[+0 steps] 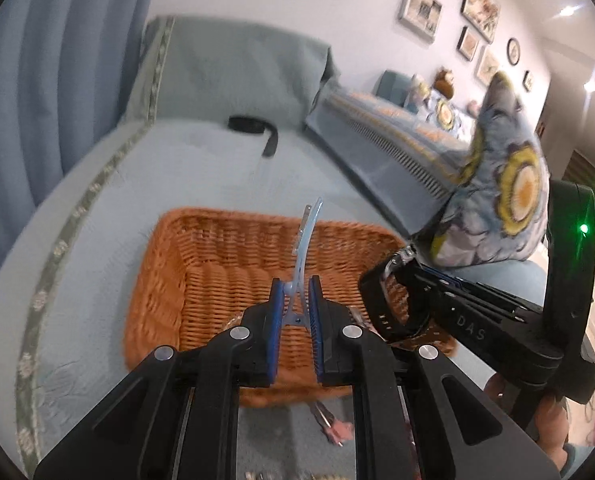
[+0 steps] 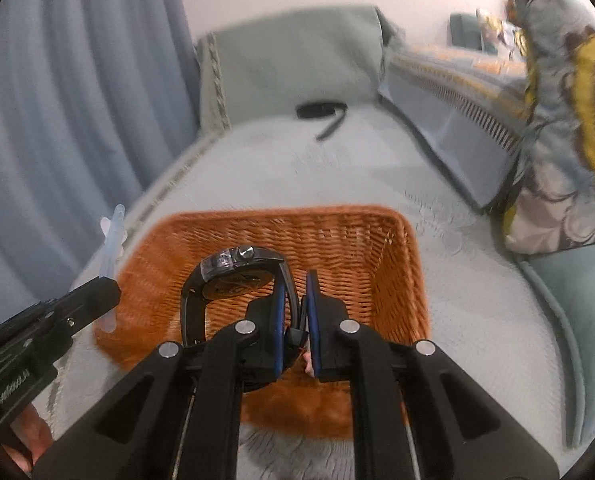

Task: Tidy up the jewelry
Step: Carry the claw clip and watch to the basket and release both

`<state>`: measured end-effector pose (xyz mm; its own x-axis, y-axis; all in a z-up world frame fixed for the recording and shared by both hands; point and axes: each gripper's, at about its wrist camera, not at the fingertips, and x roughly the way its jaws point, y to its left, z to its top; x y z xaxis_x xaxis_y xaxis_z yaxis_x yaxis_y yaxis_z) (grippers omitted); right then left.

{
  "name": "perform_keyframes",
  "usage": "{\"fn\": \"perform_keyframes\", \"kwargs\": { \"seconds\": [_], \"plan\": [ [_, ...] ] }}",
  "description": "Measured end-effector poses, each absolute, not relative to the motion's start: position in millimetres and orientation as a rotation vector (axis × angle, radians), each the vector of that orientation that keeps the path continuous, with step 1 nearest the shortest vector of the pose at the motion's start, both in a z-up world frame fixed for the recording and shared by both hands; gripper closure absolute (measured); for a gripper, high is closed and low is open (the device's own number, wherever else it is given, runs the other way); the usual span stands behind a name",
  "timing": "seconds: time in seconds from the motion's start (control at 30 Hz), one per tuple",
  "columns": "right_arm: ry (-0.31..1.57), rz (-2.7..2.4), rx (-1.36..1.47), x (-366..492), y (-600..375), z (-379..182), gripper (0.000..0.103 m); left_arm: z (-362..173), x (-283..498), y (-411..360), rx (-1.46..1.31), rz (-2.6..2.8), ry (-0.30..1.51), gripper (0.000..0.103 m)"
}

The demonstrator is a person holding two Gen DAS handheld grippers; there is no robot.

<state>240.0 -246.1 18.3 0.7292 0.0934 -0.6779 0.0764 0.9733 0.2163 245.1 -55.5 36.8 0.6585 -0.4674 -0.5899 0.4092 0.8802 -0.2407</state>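
My left gripper (image 1: 296,284) is shut on the hinge end of a pale blue hair clip (image 1: 305,240), whose long jaw sticks up over an orange wicker basket (image 1: 169,280). In the right wrist view the same clip (image 2: 111,240) and left gripper (image 2: 107,286) hang at the basket's left edge. My right gripper (image 2: 296,280) is shut on the strap of a black wristwatch (image 2: 237,268), which hangs above the basket (image 2: 357,240) with its face tilted up. In the left wrist view the watch (image 1: 381,308) and right gripper (image 1: 407,268) sit over the basket's right rim.
The basket rests on a pale blue sofa cover (image 2: 477,300). A black band (image 1: 253,126) lies further back on the seat. A floral pillow (image 1: 501,200) leans at the right, and a blue curtain (image 1: 57,80) hangs at the left. A small pink-handled item (image 1: 335,430) lies in front of the basket.
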Motion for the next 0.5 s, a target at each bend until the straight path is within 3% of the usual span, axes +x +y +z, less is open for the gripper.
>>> {"fn": "perform_keyframes", "kwargs": {
  "seconds": [0.33, 0.37, 0.43, 0.5],
  "plan": [
    [0.896, 0.011, 0.22, 266, -243, -20, 0.092, -2, 274, -66, -0.06, -0.441, 0.807, 0.09],
    [0.898, 0.008, 0.231, 264, -246, -19, 0.09, -1, 271, -66, -0.05, -0.435, 0.797, 0.087],
    [0.876, 0.044, 0.283, 258, -252, -10, 0.08, 5, 263, -65, -0.044, -0.444, 0.78, 0.064],
    [0.838, 0.069, 0.301, 249, -257, 3, 0.075, 18, 248, -58, -0.06, -0.475, 0.742, 0.064]
  ]
}}
